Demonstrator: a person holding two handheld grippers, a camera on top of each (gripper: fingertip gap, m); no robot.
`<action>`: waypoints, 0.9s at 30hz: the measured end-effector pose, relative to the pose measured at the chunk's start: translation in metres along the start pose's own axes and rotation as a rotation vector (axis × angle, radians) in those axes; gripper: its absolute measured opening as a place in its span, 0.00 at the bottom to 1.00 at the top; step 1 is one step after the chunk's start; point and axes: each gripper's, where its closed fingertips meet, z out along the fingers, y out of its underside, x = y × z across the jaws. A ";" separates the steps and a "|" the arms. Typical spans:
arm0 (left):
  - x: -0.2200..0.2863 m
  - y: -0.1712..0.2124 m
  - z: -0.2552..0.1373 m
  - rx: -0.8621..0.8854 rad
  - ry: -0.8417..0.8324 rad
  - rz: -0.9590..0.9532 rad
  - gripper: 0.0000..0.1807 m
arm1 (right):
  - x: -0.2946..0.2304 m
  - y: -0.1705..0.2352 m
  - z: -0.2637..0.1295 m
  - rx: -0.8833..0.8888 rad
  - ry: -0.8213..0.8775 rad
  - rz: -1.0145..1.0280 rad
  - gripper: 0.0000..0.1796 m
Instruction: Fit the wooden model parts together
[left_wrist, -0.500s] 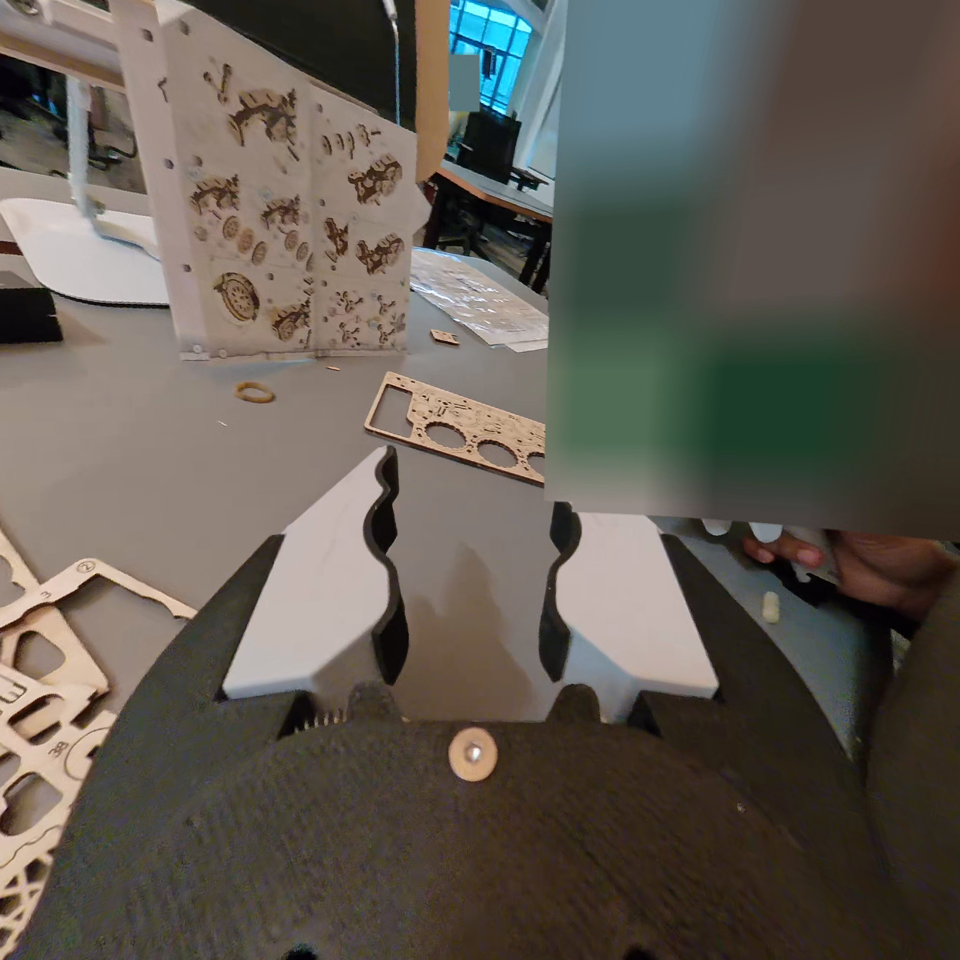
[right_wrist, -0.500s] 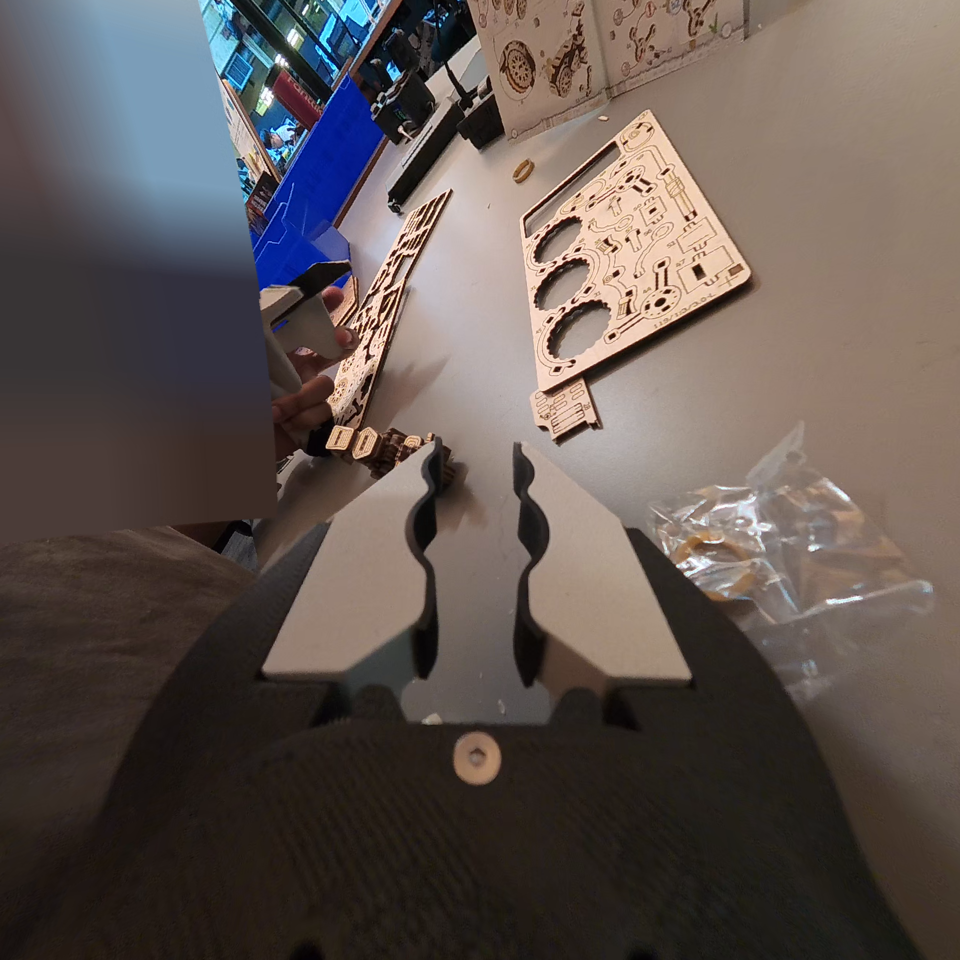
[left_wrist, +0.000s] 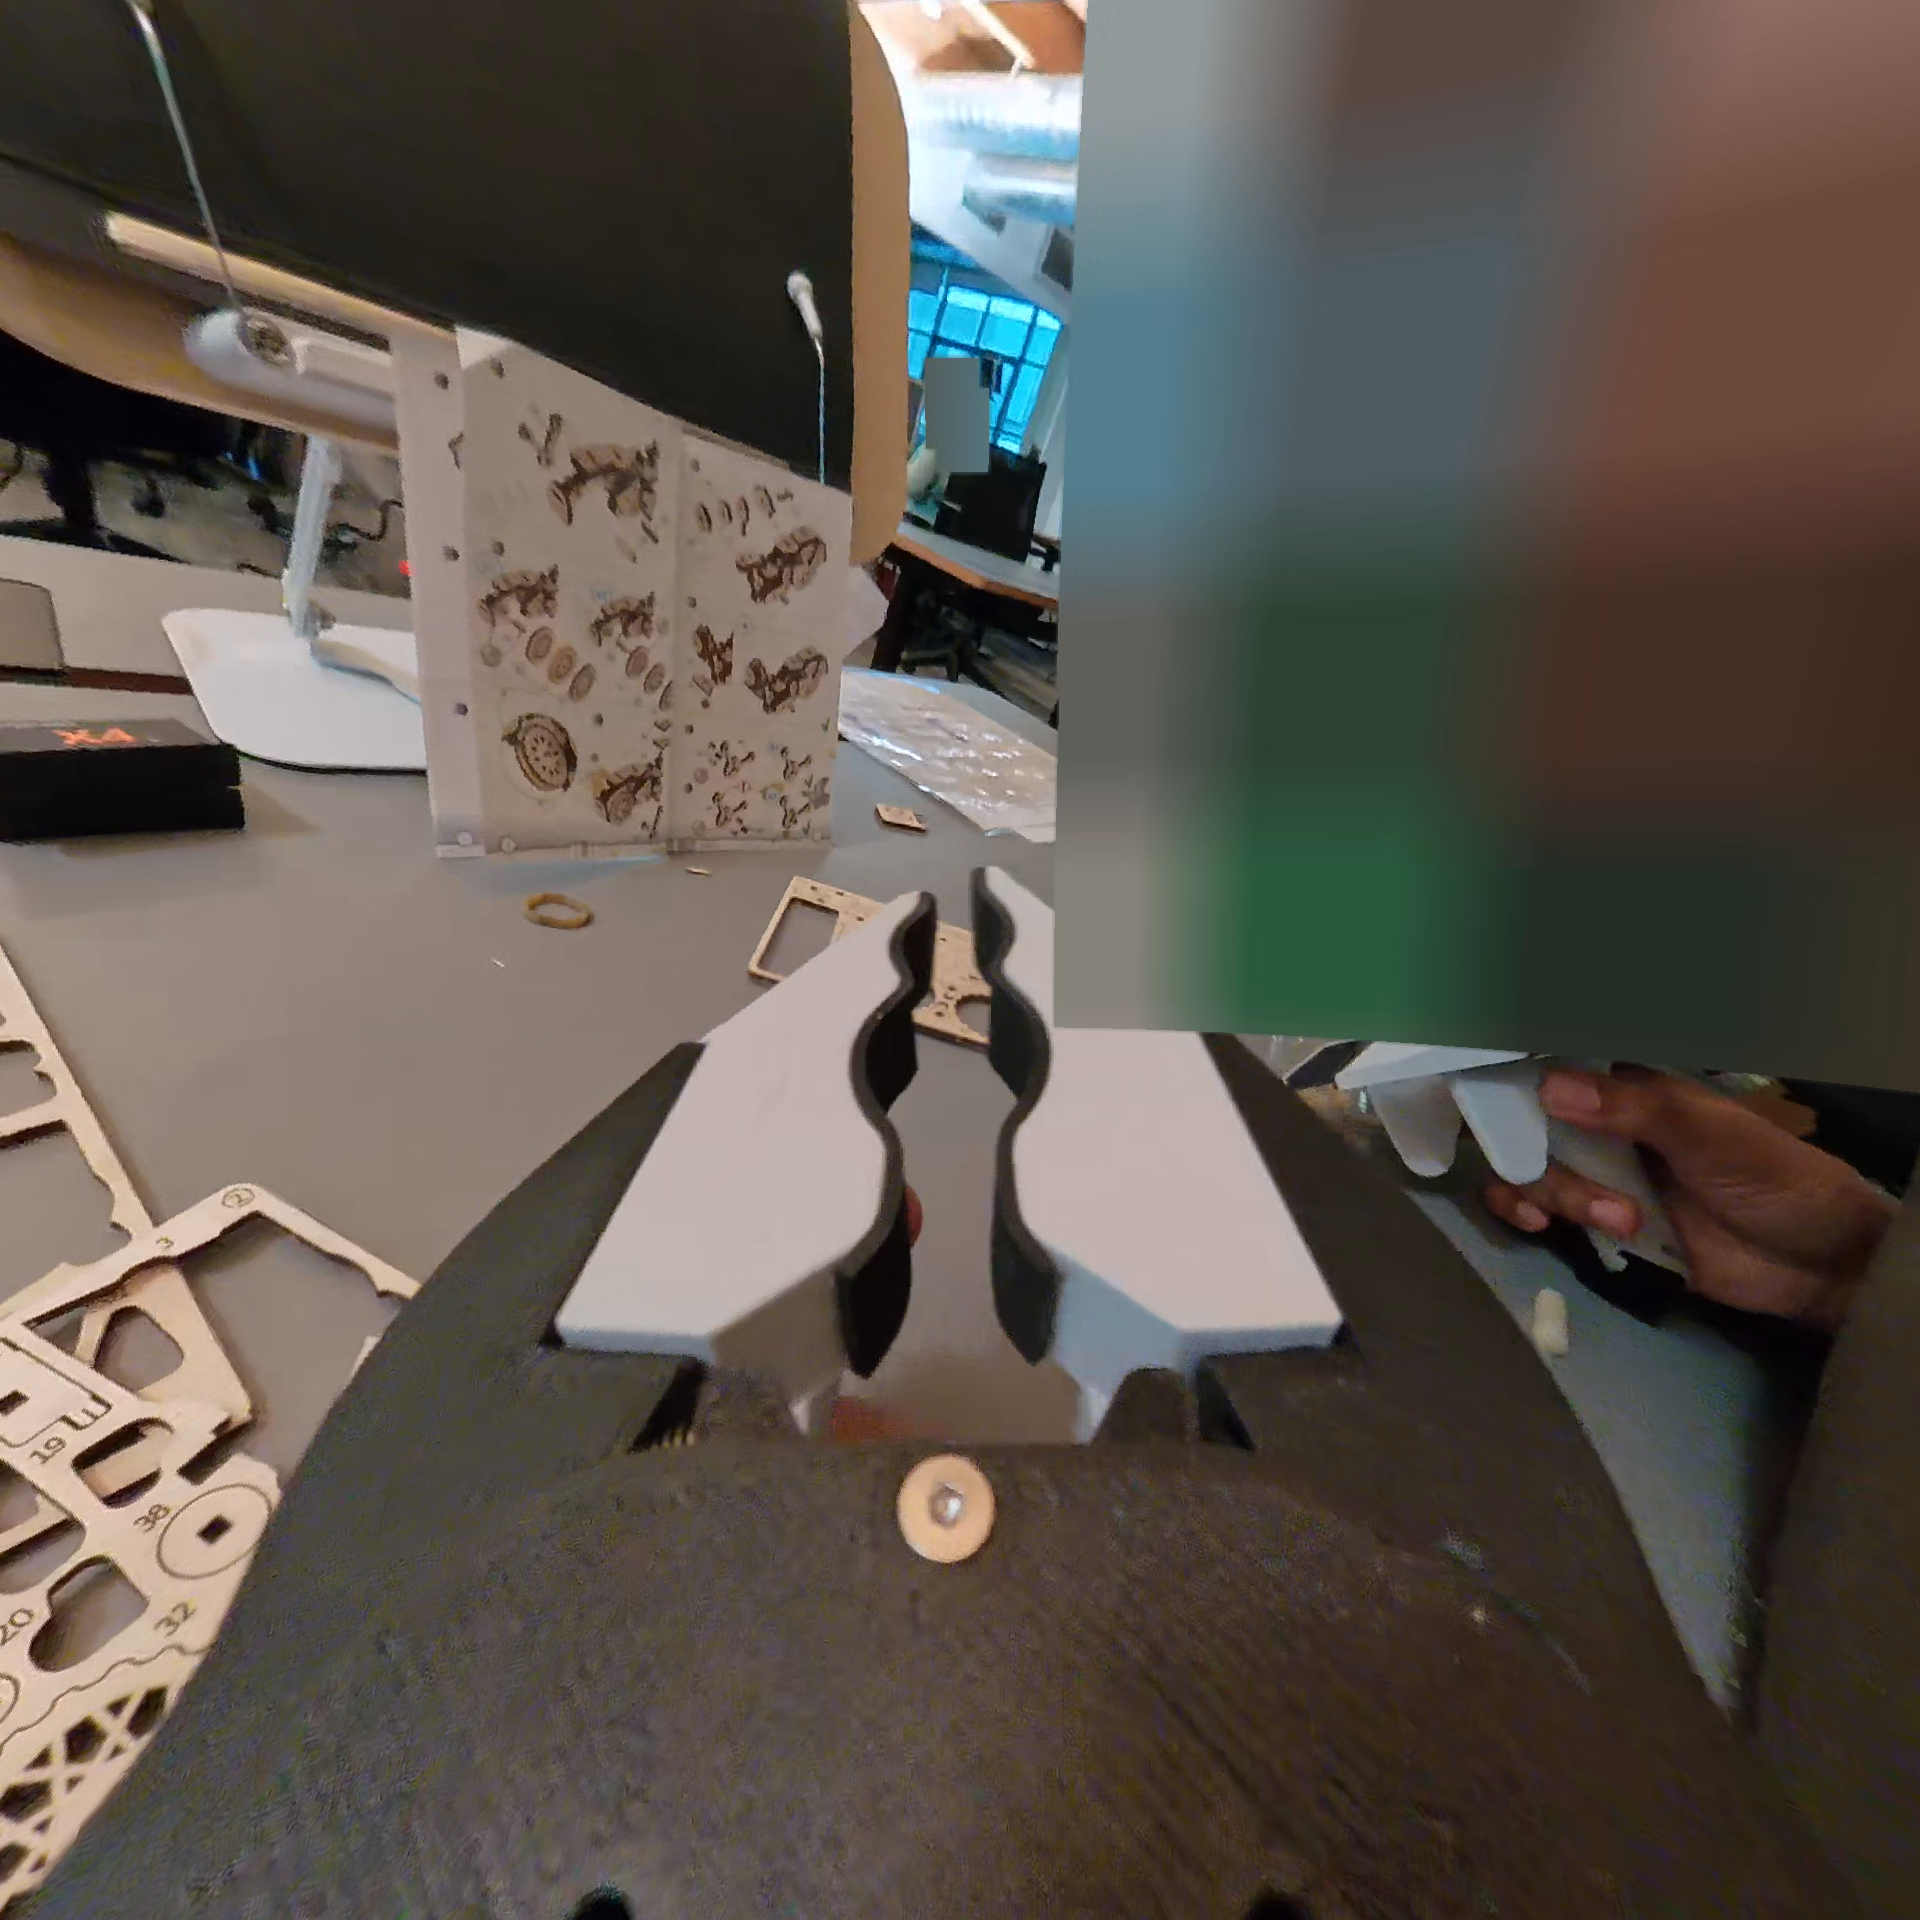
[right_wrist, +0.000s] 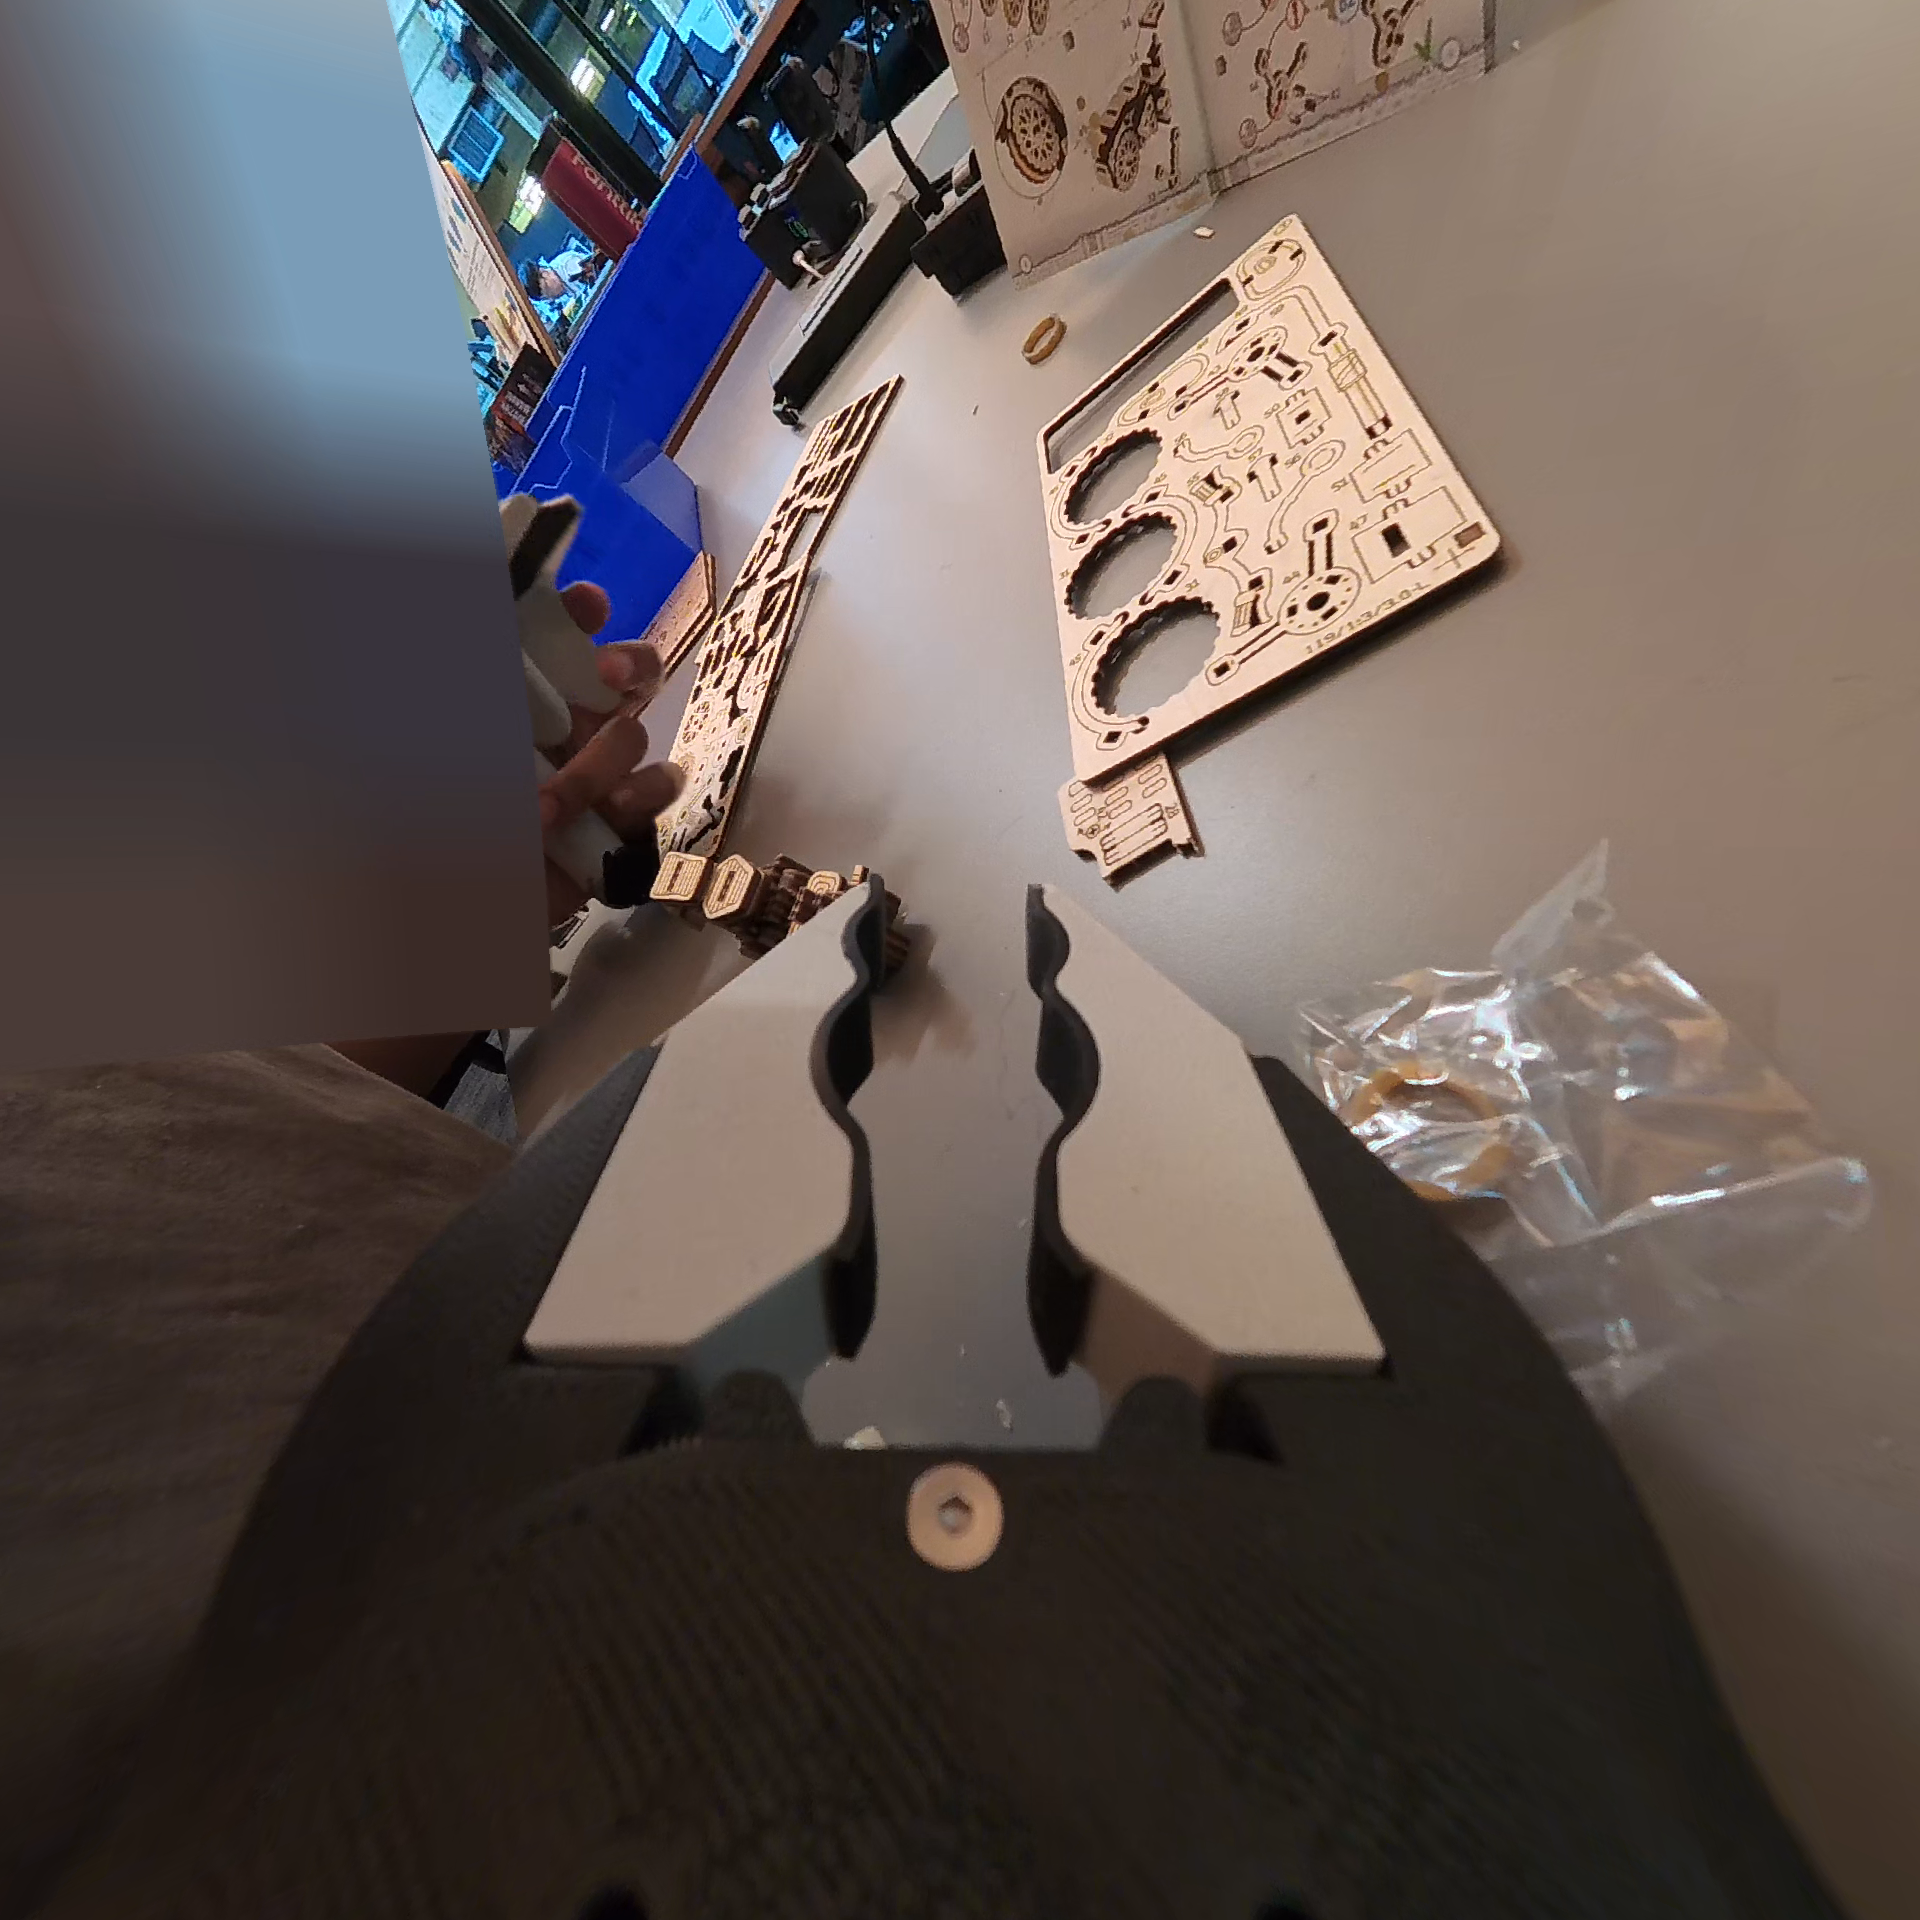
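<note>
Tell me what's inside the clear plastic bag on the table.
The clear plastic bag holds a tan rubber band and some brownish pieces. Crinkled film and glare hide the rest, so their kind and count cannot be told.

A laser-cut plywood sheet (right_wrist: 1262, 499) lies flat on the grey desk (right_wrist: 935, 644), well out from its near edge. It has three toothed round holes in a row where gears have been taken out, and many small parts still sit in the rest of it. A small rectangular offcut (right_wrist: 1130, 816) with slotted parts lies just beside its near corner. A second, heavily emptied sheet (right_wrist: 774, 613) lies flat towards the desk's left edge, long side running away. Near its closer end stands a partly built wooden assembly (right_wrist: 764, 896) of stacked pieces with two oval-faced blocks facing outward. A small wooden ring (right_wrist: 1045, 336) lies alone farther back.
</note>
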 end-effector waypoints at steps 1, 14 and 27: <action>-0.002 -0.002 -0.001 0.012 -0.014 0.007 0.00 | 0.000 0.000 0.000 0.000 0.000 0.000 0.14; -0.009 0.013 0.004 -0.041 -0.093 0.015 0.00 | 0.000 0.002 0.001 -0.012 0.002 0.003 0.14; -0.018 0.024 0.007 -0.098 -0.116 -0.098 0.00 | 0.000 0.002 0.001 -0.012 0.002 0.005 0.14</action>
